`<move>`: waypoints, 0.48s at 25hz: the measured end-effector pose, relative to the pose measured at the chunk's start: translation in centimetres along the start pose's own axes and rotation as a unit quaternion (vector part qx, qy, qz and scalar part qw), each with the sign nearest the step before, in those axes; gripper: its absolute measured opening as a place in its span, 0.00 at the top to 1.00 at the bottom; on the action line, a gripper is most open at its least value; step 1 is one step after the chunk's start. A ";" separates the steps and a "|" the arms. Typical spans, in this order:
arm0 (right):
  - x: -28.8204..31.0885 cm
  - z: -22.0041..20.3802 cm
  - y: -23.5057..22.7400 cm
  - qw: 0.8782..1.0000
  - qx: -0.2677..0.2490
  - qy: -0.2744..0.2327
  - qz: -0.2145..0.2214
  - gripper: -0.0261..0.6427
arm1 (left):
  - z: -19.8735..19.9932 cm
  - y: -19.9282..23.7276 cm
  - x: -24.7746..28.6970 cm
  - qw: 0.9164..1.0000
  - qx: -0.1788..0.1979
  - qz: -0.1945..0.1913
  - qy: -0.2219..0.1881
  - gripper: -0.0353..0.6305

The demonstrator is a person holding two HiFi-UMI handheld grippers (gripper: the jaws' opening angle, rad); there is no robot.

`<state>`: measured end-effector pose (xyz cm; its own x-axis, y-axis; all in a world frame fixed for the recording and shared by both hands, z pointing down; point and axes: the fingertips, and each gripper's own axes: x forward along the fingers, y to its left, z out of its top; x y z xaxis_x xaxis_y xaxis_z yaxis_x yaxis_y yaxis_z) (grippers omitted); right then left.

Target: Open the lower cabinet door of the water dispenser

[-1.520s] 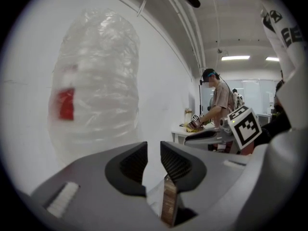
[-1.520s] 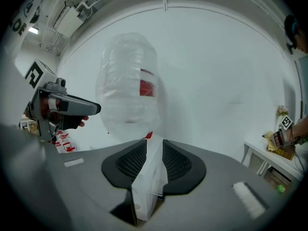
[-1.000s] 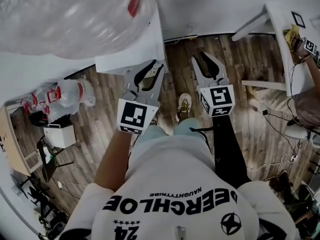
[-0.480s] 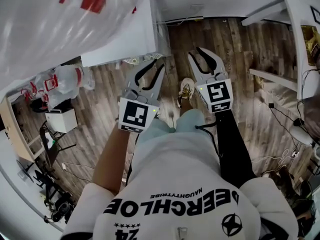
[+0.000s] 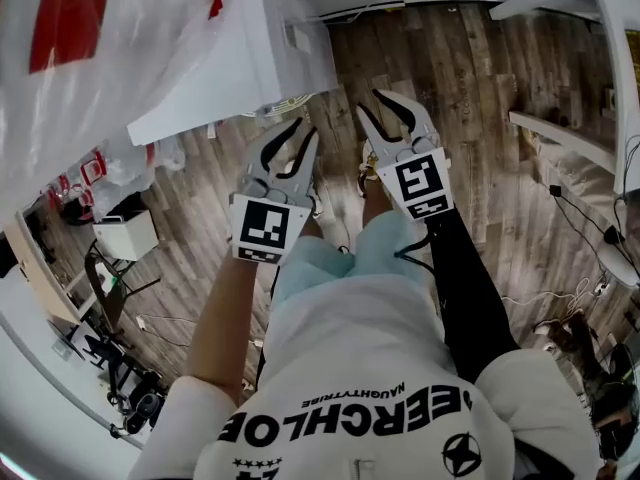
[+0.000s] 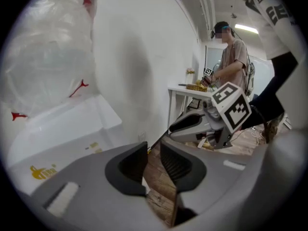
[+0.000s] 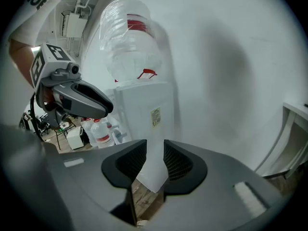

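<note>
Jaws, left gripper [image 6: 153, 146]: apart, only wooden floor [image 5: 470, 78] seen through the gap, nothing held.
Jaws, right gripper [image 7: 155, 146]: apart and holding nothing; the lower corner of the water dispenser [image 7: 144, 114] shows beyond the gap, not touched.
Grippers, head view: left gripper [image 5: 307, 128] and right gripper [image 5: 368, 100] side by side, tips pointing towards the dispenser's foot.
Water dispenser [image 5: 255, 63]: white, against the wall, ahead and left of the grippers, near but apart from both.
Lower cabinet door: cannot be made out in any view.
Water bottle [image 7: 130, 37]: large, clear, upright on the dispenser.
Spare bottles [image 7: 98, 131]: on the floor beside the dispenser.
Background: another person [image 6: 236, 57] at a white table [image 6: 185, 90].
</note>
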<state>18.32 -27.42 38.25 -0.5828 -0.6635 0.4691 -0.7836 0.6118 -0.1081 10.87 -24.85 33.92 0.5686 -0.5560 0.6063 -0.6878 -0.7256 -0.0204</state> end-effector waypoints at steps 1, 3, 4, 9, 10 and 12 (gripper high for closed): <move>0.3 -0.6 0.1 1.000 -0.004 0.004 0.004 0.82 | -0.6 -0.1 0.5 1.000 0.002 -0.001 0.007 0.82; 0.9 -2.1 0.5 1.000 -0.012 0.013 0.013 0.82 | -2.1 -0.2 1.5 1.000 0.002 -0.004 0.022 0.82; 1.3 -3.0 0.7 1.000 -0.016 0.020 0.017 0.82 | -3.0 -0.2 2.0 1.000 0.000 -0.005 0.030 0.82; 2.9 -7.9 1.2 0.998 -0.019 0.053 0.028 0.82 | -6.7 -0.7 4.1 0.998 -0.003 -0.007 0.056 0.82; 3.1 -8.8 1.2 0.998 -0.017 0.057 0.028 0.82 | -7.3 -0.9 4.5 0.998 -0.004 -0.009 0.059 0.82; 3.5 -10.4 1.1 0.997 -0.022 0.065 0.031 0.82 | -8.4 -1.3 5.3 0.998 -0.009 -0.012 0.063 0.82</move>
<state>17.61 -24.58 48.89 -0.5941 -0.5643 0.5733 -0.7357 0.6694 -0.1035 11.04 -23.43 43.80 0.5241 -0.4822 0.7020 -0.6835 -0.7299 0.0089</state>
